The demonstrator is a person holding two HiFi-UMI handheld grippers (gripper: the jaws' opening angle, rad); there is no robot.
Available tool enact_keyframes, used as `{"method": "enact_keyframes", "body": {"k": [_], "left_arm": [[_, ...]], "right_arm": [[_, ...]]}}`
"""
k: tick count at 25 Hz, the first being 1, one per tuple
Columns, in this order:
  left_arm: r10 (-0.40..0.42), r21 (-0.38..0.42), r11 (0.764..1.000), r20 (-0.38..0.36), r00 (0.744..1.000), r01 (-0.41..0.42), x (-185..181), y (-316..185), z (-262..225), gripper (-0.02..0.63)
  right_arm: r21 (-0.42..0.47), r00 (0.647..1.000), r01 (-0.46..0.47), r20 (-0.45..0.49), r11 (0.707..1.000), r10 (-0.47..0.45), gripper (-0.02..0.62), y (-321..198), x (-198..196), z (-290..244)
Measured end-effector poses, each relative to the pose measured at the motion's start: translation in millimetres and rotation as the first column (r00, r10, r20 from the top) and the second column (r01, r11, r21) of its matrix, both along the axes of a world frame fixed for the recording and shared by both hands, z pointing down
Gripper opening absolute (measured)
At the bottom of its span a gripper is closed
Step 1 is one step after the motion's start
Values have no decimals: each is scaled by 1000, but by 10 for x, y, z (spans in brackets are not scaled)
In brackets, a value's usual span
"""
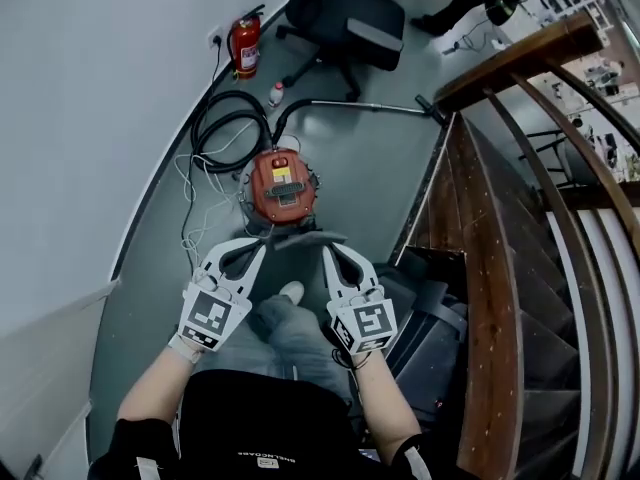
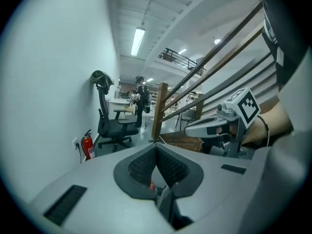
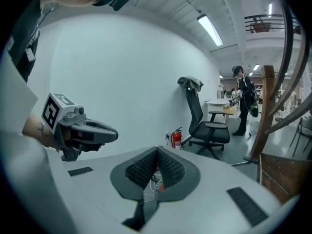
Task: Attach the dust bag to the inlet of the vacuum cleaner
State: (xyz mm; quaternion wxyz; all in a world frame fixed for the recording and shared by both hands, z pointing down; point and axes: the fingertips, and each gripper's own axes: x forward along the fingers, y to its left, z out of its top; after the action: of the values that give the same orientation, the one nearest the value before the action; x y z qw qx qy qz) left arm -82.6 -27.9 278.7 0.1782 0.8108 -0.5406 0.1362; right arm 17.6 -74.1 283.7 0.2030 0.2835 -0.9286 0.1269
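Two bare forearms (image 1: pixel 160 383) are seen nearest, each carrying one white plastic gripper topped by one square-marked cube (image 1: pixel 210 318): the left gripper (image 1: pixel 263 248) and the right gripper (image 1: pixel 329 251). Both pairs of ribbed black fingers (image 2: pixel 171 168) are pressed tip to tip. One flat, dark grey dust bag (image 1: pixel 306 239) is pinched at its two ends and held spread between them, above a grey-trousered knee (image 1: pixel 285 323). Just beyond the bag, one round red vacuum cleaner (image 1: pixel 280 190) is stood on the grey floor (image 1: pixel 150 298); whether the two touch cannot be told. One coiled black hose (image 1: pixel 222 128) and thin white cables (image 1: pixel 190 223) are laid beside it. The floor is bounded by a white wall (image 1: pixel 100 88) on the left and a curved wooden staircase (image 1: pixel 500 298) on the right. Farther off are found one small bottle (image 1: pixel 275 94), one red fire extinguisher (image 1: pixel 245 48) and one black office chair (image 1: pixel 350 18).
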Motion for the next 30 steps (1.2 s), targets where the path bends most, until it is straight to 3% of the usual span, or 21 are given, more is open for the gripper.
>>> {"method": "enact_keyframes", "body": {"k": [3,10,16,22,30], "left_arm": [[-15,14,1000,-18,1000,16,-23,84,-384,14],[-2,69,998,27,1000,0,23,272,-1181,14],[-6,89,996,-1,1000,6,-22,302,-1633,14],[31,122,992,46,998,-36,112,407,-2025,14],[25,164,986,36,999,-30,180,495,-2395,14]], "right_arm": [[29,1000,-1,23,1000,1,26,85,10,-416],[83,996,-13,94,996,5,26,269,68,-1267],[118,992,-29,128,993,14,26,343,56,-1836],[121,990,-28,144,992,10,26,502,119,-2226],[149,984,-16,180,989,-11,26,635,104,-2569]]}}
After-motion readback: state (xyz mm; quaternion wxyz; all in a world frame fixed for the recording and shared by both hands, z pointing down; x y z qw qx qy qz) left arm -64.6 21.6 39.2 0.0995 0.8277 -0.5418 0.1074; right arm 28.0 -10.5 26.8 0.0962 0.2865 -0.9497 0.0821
